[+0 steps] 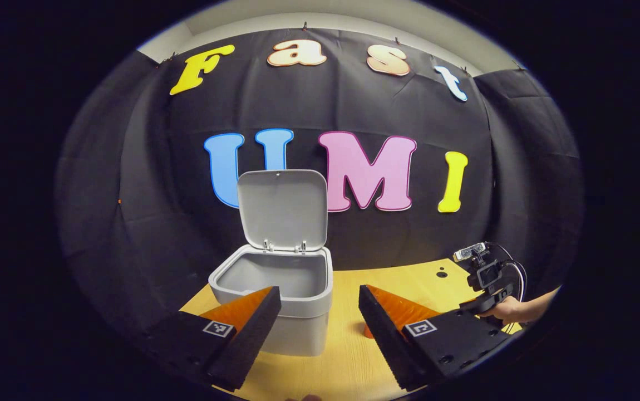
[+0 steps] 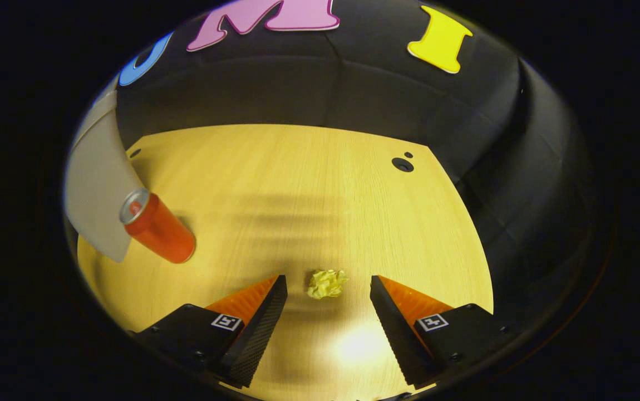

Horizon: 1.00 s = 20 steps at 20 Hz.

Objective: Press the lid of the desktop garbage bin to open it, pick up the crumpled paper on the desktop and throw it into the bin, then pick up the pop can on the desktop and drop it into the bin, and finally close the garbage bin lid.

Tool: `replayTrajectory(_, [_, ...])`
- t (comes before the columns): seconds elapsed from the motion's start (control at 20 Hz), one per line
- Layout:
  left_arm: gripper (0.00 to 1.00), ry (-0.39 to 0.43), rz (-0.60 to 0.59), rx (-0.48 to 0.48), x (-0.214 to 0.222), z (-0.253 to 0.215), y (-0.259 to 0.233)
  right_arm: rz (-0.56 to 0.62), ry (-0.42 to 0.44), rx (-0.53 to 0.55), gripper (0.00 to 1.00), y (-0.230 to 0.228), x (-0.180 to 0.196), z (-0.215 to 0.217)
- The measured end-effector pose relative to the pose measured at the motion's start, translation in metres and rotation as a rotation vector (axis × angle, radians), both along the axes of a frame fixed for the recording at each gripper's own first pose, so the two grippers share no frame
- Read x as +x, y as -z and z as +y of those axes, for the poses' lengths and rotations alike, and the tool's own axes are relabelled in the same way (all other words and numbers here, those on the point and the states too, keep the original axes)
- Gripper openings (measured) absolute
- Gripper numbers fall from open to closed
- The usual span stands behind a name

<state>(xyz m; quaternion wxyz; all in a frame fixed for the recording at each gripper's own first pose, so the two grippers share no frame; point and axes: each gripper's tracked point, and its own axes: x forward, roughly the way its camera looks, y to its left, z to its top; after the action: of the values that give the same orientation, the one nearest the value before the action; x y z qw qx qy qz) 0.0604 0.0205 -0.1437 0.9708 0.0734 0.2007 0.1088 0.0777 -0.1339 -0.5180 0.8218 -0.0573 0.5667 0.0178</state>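
Bin: the grey plastic desktop bin stands on the pale wooden bench with its lid raised; step one is judged done.
Paper: the crumpled yellow paper ball lies on the bench just ahead of the right gripper; its jaws are apart, empty.
Can: the red pop can stands beside the bin.
Left gripper: jaws apart, empty, facing the bin.
Next: lowering the right jaws around the paper and closing is called for.

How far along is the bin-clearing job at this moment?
Done: the bin stands with its lid up. In hand: the open right gripper is lined up on the crumpled paper, not gripping. Left: paper, then the pop can upright on the desktop, then closing.
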Motion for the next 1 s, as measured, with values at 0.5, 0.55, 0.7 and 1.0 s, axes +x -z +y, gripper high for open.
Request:
replayTrajectory(0.5, [0.96, -0.007, 0.052, 0.002, 0.018, -0.011, 0.023, 0.113, 0.02, 0.04, 0.94, 0.046, 0.002, 0.0])
replayTrajectory(0.55, [0.96, -0.002, 0.05, 0.003, 0.022, -0.013, 0.023, 0.119, 0.027, 0.046, 0.91, 0.046, 0.002, 0.001])
replayTrajectory(0.7, [0.96, 0.017, 0.032, 0.022, 0.033, -0.021, 0.017, 0.146, 0.045, 0.068, 0.49, 0.051, 0.0, 0.002])
replayTrajectory(1.0, [0.96, 0.061, 0.032, 0.031, 0.033, -0.04, 0.018, 0.149, -0.021, 0.046, 0.42, 0.05, -0.002, 0.001])
